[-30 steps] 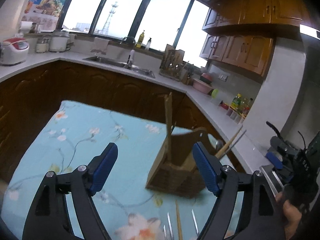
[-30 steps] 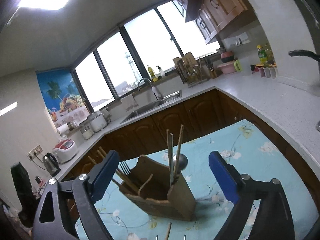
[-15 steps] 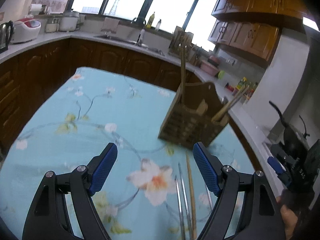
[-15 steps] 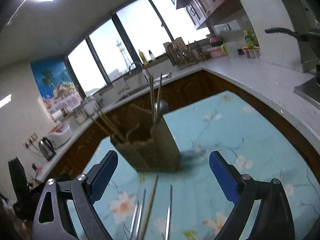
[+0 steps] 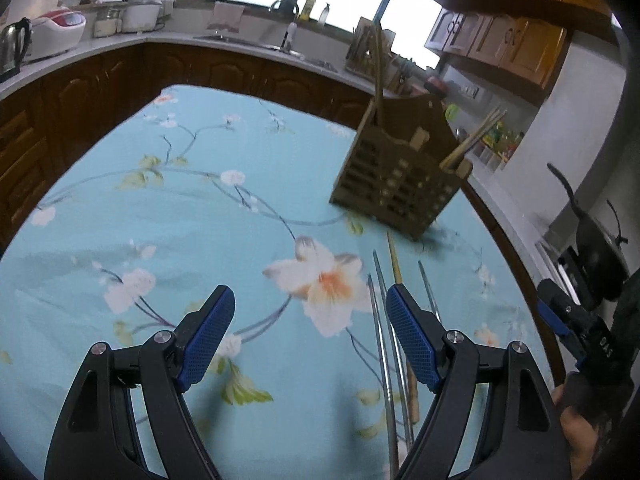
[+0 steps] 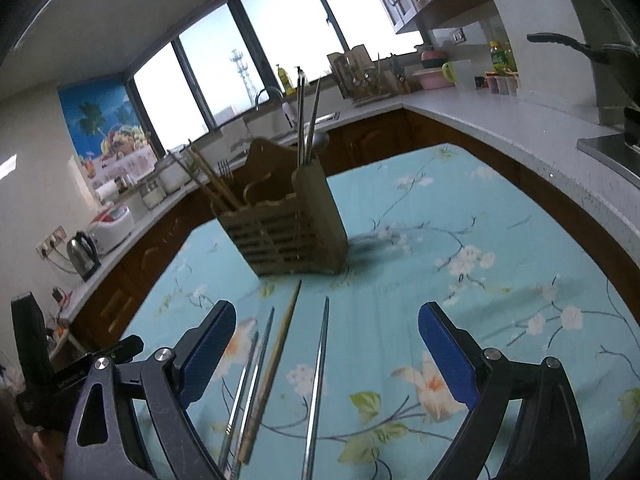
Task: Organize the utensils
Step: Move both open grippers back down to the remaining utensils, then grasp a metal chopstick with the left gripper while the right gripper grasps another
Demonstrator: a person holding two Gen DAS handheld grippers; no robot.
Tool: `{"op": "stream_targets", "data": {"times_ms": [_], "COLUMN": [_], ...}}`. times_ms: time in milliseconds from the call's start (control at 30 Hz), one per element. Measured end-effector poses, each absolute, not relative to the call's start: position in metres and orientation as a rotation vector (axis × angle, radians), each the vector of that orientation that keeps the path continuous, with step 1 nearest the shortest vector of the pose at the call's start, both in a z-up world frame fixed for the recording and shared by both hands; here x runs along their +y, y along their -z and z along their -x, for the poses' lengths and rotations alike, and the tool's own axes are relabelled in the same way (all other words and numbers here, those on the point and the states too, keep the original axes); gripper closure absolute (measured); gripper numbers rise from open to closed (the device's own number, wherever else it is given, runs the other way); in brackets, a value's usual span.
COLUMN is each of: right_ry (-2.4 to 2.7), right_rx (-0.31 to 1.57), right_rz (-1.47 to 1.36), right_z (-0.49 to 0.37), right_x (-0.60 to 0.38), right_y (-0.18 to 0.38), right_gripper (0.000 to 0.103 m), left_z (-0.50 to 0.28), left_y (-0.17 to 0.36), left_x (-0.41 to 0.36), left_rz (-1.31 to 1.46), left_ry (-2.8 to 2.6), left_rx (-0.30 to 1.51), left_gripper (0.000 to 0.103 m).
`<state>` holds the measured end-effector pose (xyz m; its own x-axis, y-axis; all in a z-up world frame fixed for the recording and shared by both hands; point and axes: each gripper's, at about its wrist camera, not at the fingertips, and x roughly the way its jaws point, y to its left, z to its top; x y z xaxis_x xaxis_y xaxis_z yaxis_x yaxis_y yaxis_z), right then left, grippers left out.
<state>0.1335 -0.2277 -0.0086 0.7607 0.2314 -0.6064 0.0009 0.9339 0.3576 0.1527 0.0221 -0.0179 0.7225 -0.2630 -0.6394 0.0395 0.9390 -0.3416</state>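
A wooden slatted utensil holder (image 5: 400, 184) (image 6: 288, 232) stands on the floral tablecloth, with chopsticks, a fork and a spoon in its compartments. Several loose chopsticks lie in front of it: metal ones (image 6: 318, 380) (image 5: 380, 320) and a wooden one (image 6: 276, 356) (image 5: 396, 264). My left gripper (image 5: 310, 332) is open and empty above the cloth, left of the loose chopsticks. My right gripper (image 6: 326, 354) is open and empty, with the loose chopsticks lying between its fingers below.
The table has a light blue flowered cloth (image 5: 180, 220). Dark wooden cabinets and a white counter (image 6: 520, 120) curve around it, with a sink, kettle (image 6: 82, 254), rice cooker and bottles. A black pan (image 5: 596, 256) sits at the right.
Both grippers have tilted down and pulled back from the holder. The loose chopsticks on the cloth have come into fuller view. Both grippers stayed open.
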Motion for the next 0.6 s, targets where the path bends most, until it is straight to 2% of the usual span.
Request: {"op": "stream_targets", "data": {"times_ms": [500, 533, 600], "right_ry": [-0.141, -0.143, -0.145], "right_rx": [0.799, 0.808, 0.828], "right_rz": [-0.313, -0.304, -0.283], "right_z": [-0.154, -0.157, -0.163], "right_x": [-0.218, -0.216, -0.212], "right_y": [0.034, 0.037, 0.04], "right_gripper": [0.01, 0.012, 0.023], "left_z": [-0.168, -0.17, -0.173], "left_y": [0.038, 0.039, 0.042], "left_x": [-0.003, -0.005, -0.008], "left_rz": [0.252, 0.247, 0.235], "left_ry": [0.218, 0.221, 0.221], "left_rx": [0.842, 0.847, 0.86], "left_gripper": [0.023, 0.023, 0.023]}}
